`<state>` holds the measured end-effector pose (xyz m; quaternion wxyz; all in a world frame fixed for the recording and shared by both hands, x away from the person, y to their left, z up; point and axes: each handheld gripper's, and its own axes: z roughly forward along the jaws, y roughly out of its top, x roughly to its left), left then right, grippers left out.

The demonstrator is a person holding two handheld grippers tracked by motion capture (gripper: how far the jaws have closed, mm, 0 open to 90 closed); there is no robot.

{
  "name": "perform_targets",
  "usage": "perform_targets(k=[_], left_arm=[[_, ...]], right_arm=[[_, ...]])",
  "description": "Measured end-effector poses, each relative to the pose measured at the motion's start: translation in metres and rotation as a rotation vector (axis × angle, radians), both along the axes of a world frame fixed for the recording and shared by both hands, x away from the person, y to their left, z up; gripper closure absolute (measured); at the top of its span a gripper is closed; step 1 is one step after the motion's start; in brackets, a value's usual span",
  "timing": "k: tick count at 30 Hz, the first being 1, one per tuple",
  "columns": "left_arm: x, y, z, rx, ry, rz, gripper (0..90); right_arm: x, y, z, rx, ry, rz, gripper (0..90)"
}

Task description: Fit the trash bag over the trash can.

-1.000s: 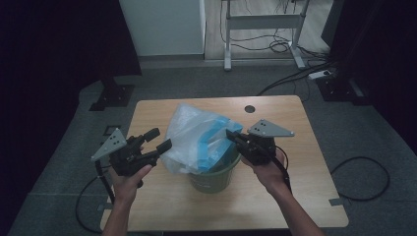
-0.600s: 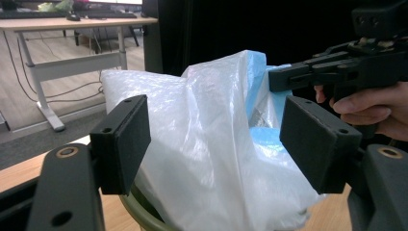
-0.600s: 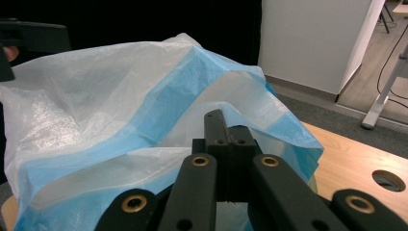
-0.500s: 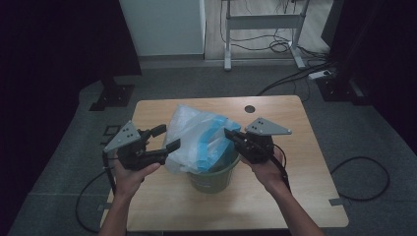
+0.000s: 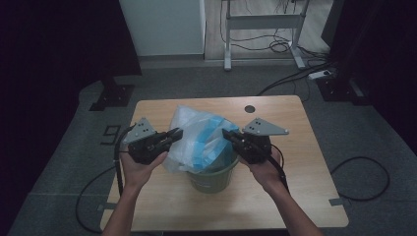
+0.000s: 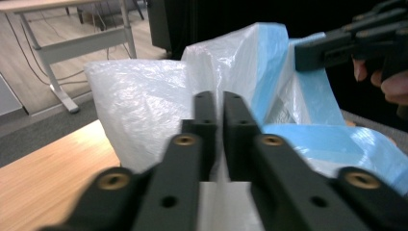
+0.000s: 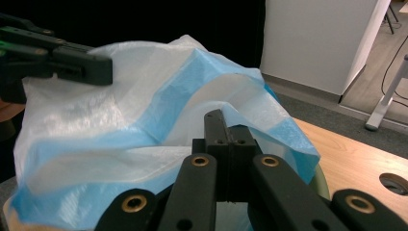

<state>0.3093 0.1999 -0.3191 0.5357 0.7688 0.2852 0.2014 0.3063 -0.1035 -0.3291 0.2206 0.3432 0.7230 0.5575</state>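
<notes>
Plastic liner held over the bin by both grippers

Thin white-and-blue plastic, a bag liner [image 5: 199, 142], billows above the green bin [image 5: 210, 173], which stands near the middle of the tabletop [image 5: 305, 196]. The bag's lower part seems to sit inside the bin, while its upper part rises loose and crumpled above the bin's rim and spills toward the bin's left side.

Left of the bin, the left gripper [image 5: 173, 134] has its fingers [image 6: 208, 122] pressed together on a fold of the white film, as the left gripper view shows, with only a thin sheet of plastic between them. Right of the bin, the right gripper [image 5: 227, 133] has its fingers [image 7: 217, 139] likewise closed, pinching the blue-banded edge of the bag just above the bin's rim [image 7: 323, 182].

The two grippers face each other across the bin, with the bag's mouth stretched between them, so its long axis runs left to right over the bin. Neither hand looks clearly nearer to the rim; the right pinch appears slightly closer to it. Judging from this, the coming move is to draw the edges apart and down, so that the bag's mouth folds over the rim on both sides.
</notes>
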Motion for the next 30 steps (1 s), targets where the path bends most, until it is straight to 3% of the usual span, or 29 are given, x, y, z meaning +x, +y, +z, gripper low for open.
perform_targets(k=[3, 6, 10, 15, 20, 27, 29, 30], left_arm=[[-0.001, 0.007, 0.002, -0.074, -0.033, 0.032, 90.0], [-0.002, 0.022, 0.004, -0.191, -0.061, 0.068, 90.0], [-0.005, 0.034, 0.001, -0.276, -0.072, 0.091, 90.0], [-0.009, 0.036, -0.010, -0.298, -0.050, 0.081, 90.0], [-0.014, 0.036, -0.023, -0.319, -0.041, 0.084, 90.0], [-0.017, 0.041, -0.028, -0.336, -0.015, 0.073, 90.0], [-0.019, 0.042, -0.026, -0.333, -0.006, 0.052, 85.8], [-0.022, 0.041, -0.024, -0.324, -0.023, 0.054, 82.8]], right_arm=[[0.000, -0.001, -0.001, -0.002, -0.001, -0.003, 89.5], [-0.001, -0.007, -0.003, 0.002, 0.002, -0.013, 89.5], [-0.002, -0.018, -0.006, 0.015, 0.010, -0.038, 89.5], [-0.010, -0.034, -0.004, 0.048, 0.007, -0.039, 89.5], [-0.024, -0.040, -0.002, 0.047, -0.024, -0.016, 89.4], [-0.034, -0.036, -0.020, 0.033, 0.001, 0.032, 89.3], [-0.034, -0.035, -0.027, 0.024, 0.010, 0.040, 89.4], [-0.034, -0.034, -0.029, 0.022, 0.014, 0.042, 89.4]])
